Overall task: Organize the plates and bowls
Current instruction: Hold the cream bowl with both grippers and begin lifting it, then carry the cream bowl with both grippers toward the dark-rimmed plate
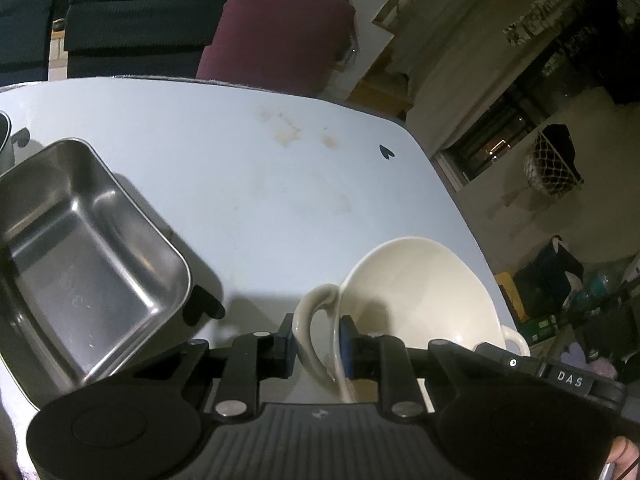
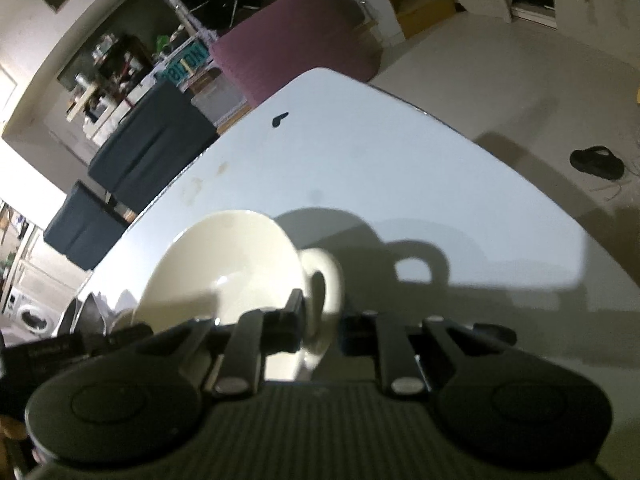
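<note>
A cream two-handled bowl (image 1: pixel 416 292) is held tilted above the white table (image 1: pixel 256 184). My left gripper (image 1: pixel 316 344) is shut on its left handle (image 1: pixel 312 320) and rim. In the right wrist view the same bowl (image 2: pixel 224 264) shows, and my right gripper (image 2: pixel 322 326) is shut on its other handle (image 2: pixel 324 292). A rectangular steel tray (image 1: pixel 84 256) lies on the table to the left of the bowl, empty.
A steel pot edge (image 1: pixel 6 136) sits at the far left. A maroon chair (image 1: pixel 280 28) and dark chairs (image 1: pixel 136 8) stand beyond the table's far edge. The table's right edge (image 1: pixel 460 200) drops to a cluttered floor.
</note>
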`<state>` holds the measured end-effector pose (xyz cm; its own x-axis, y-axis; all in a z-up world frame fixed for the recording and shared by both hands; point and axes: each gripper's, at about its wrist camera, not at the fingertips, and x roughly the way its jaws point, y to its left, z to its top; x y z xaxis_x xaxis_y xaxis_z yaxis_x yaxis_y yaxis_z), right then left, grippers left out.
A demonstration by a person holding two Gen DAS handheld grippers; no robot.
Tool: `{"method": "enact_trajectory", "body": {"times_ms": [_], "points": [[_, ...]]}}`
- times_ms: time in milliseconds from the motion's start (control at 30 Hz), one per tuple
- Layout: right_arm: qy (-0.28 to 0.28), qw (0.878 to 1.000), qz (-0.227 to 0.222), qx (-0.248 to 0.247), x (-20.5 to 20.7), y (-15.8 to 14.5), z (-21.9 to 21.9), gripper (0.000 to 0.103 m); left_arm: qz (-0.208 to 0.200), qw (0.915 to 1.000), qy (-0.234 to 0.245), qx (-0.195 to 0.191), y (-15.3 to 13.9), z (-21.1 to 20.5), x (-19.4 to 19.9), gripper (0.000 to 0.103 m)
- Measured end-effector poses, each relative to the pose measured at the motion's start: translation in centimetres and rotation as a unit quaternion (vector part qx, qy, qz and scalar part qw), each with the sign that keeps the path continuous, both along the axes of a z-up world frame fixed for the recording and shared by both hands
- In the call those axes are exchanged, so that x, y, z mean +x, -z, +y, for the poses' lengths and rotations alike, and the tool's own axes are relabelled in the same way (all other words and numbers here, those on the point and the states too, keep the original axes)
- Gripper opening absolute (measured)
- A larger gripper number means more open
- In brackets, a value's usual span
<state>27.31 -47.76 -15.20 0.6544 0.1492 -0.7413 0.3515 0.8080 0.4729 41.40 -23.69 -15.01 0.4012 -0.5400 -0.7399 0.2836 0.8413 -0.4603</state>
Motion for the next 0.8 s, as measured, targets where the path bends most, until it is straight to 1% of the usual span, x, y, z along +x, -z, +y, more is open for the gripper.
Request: {"method": "enact_trajectory", "body": {"times_ms": [133, 267, 467, 567, 633, 800], "points": [[0.005, 1.000, 0.001, -0.007, 0.0, -0.2, 0.3, 0.019, -0.016, 0.9999, 0.002, 0.006, -0.1, -0.1, -0.6, 0.024], [-0.013, 0.999, 0.008, -0.045, 0.1, -0.7, 1.3, 0.021, -0.029, 0.9993, 0.015, 0.017, -0.4, -0.1, -1.2, 0.024], [-0.020, 0.998, 0.012, -0.055, -0.2, -1.0, 1.8, 0.022, -0.051, 0.9980, 0.017, 0.033, -1.9, 0.1, -2.7, 0.024], [-0.029, 0.997, 0.013, -0.070, -0.6, -1.2, 2.5, 0.023, -0.053, 0.9979, 0.014, 0.034, -2.4, 0.7, -3.4, 0.024], [-0.034, 0.997, 0.011, -0.070, -1.0, -1.4, 2.7, 0.023, -0.056, 0.9979, 0.010, 0.031, -2.8, 1.1, -4.0, 0.024], [-0.041, 0.996, -0.008, -0.079, -2.3, -2.9, 3.1, 0.023, -0.073, 0.9969, 0.008, 0.028, -5.0, 2.1, -5.5, 0.024]]}}
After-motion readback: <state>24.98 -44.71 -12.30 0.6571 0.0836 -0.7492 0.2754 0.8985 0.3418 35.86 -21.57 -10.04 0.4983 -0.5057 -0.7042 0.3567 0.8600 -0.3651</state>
